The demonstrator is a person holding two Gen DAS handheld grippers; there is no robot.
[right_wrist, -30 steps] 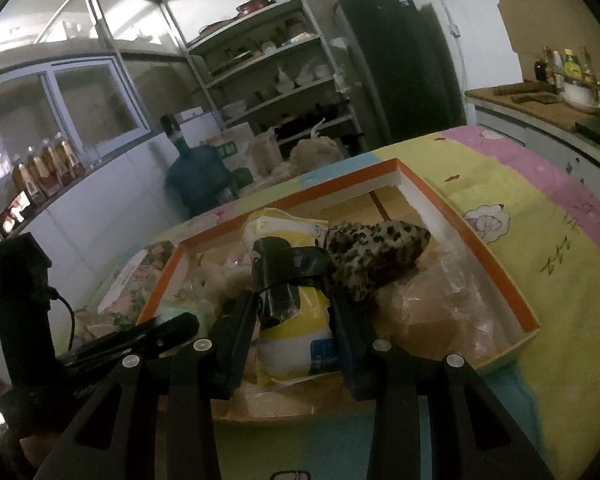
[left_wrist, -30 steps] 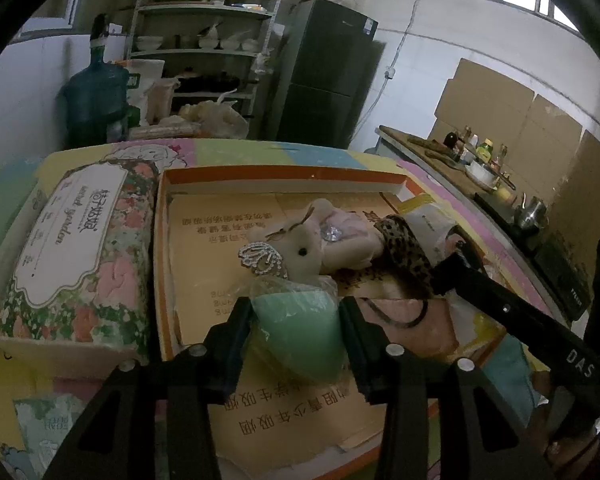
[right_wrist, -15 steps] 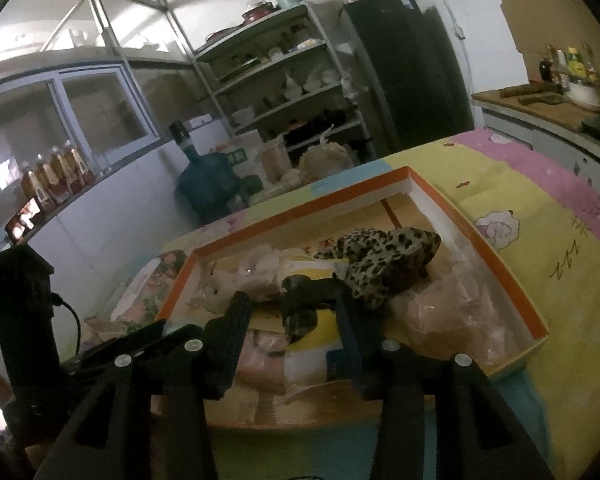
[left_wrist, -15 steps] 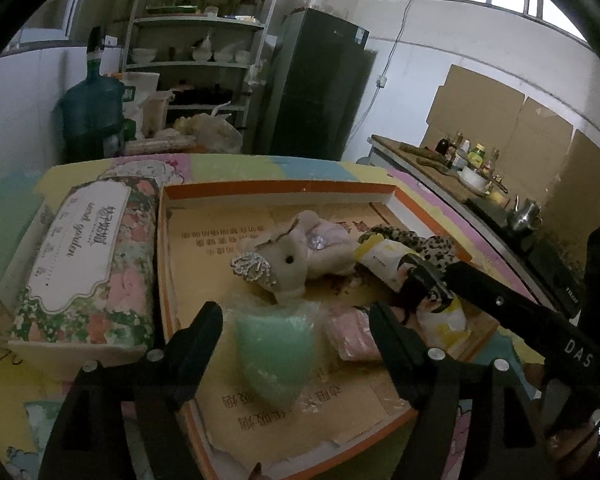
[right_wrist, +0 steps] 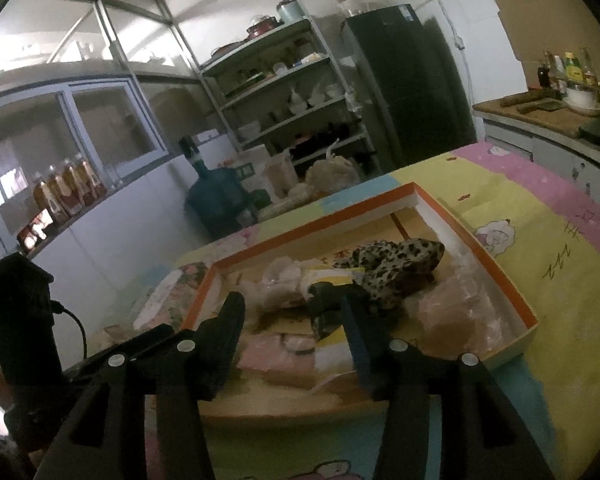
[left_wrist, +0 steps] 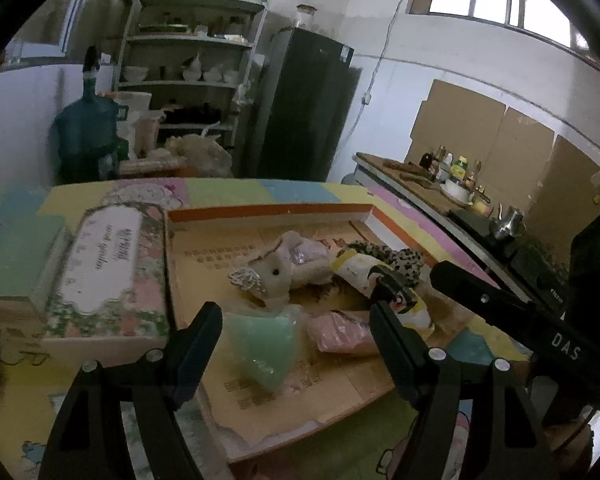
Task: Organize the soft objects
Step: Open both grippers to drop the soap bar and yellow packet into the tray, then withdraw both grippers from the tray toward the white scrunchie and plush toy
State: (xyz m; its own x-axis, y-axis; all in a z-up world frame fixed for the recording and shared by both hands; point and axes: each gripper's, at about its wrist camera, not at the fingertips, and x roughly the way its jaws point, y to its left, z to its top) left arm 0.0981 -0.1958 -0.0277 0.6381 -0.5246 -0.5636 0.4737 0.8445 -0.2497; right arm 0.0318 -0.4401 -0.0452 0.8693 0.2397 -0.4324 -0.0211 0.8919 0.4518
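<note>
Both tongs gape wide, holding nothing.

Cardboard tray (matt), glossy, seemingly plastic green pouch

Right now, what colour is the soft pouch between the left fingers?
Pale mint green pouch, in clear wrap, lying in the box. Left wrist view shows it best.

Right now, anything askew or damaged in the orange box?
The cardboard liner on the orange box floor looks torn and ragged at its near edge, overhanging the rim. The soft items lie in a loose jumble: plush toy, leopard-print piece, green packet. Nothing spilled.
</note>
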